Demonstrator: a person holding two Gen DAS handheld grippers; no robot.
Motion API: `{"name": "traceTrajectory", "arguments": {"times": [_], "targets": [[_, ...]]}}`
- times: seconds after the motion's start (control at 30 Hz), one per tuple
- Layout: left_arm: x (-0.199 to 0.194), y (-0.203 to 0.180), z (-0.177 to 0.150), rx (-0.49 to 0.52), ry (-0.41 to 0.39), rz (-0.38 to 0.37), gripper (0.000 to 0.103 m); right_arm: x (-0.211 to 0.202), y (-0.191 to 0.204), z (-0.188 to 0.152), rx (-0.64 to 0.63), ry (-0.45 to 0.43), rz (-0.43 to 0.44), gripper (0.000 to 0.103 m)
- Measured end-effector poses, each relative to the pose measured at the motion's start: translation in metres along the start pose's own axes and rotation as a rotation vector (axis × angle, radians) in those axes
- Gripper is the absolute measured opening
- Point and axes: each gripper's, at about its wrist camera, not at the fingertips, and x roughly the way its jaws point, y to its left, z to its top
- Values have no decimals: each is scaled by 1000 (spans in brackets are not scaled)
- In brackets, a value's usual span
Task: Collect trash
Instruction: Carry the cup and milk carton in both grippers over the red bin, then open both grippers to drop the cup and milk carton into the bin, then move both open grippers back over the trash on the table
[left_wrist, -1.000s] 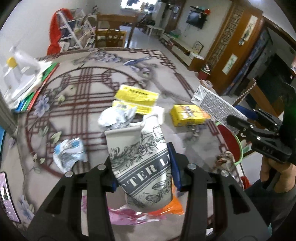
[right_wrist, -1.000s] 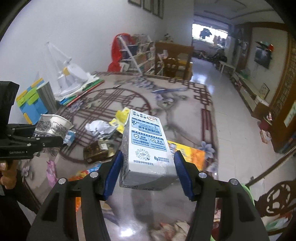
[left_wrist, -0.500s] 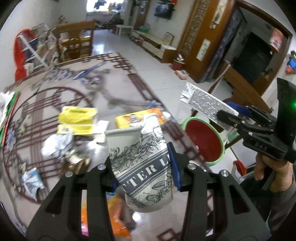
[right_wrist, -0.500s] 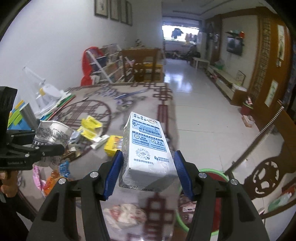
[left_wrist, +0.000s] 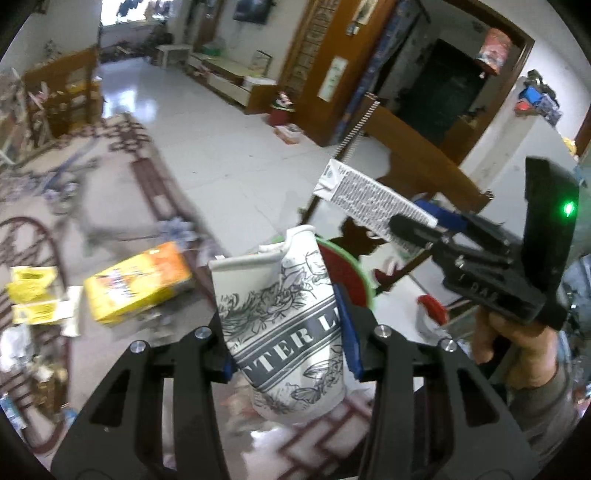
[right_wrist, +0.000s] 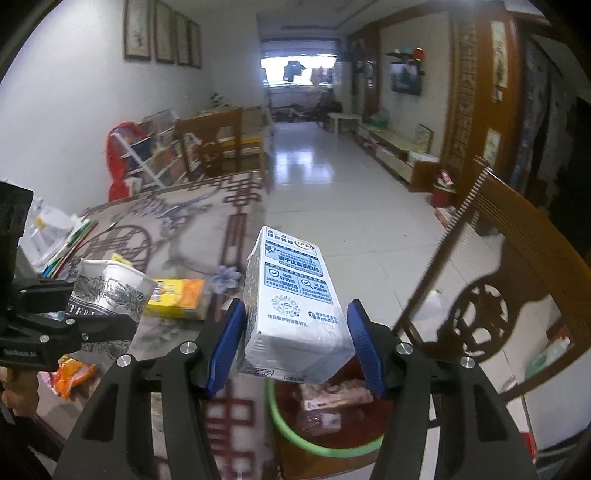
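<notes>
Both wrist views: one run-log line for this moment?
left claw: holds paper cup | right claw: holds milk carton | green-rimmed bin: below carton

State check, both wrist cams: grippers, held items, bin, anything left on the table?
left gripper: shut on the paper cup
paper cup: held, rim crumpled
right gripper: shut on the milk carton
milk carton: held, above the bin's edge
green-rimmed bin: open, trash already inside
yellow box: lying on the table, not picked up
orange wrapper: crumpled, on the table
</notes>
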Motion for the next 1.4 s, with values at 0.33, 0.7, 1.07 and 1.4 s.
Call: {"name": "traceTrajectory", "arguments": {"times": [0.33,0.7,1.07,1.4], "targets": [[57,-39,31,17,47,-139,42,8,-55,-22,90,21,-71,32],[94,-50,43,21,110,-179,42,25,-76,-30,176,41,-80,54],[106,-49,42,-20,124,-176,82,-1,-98,-33,299,-59,-148,85],[90,-40,36,-3,95,-104,97,-4,-92,-29,271,-77,-173,95]]}}
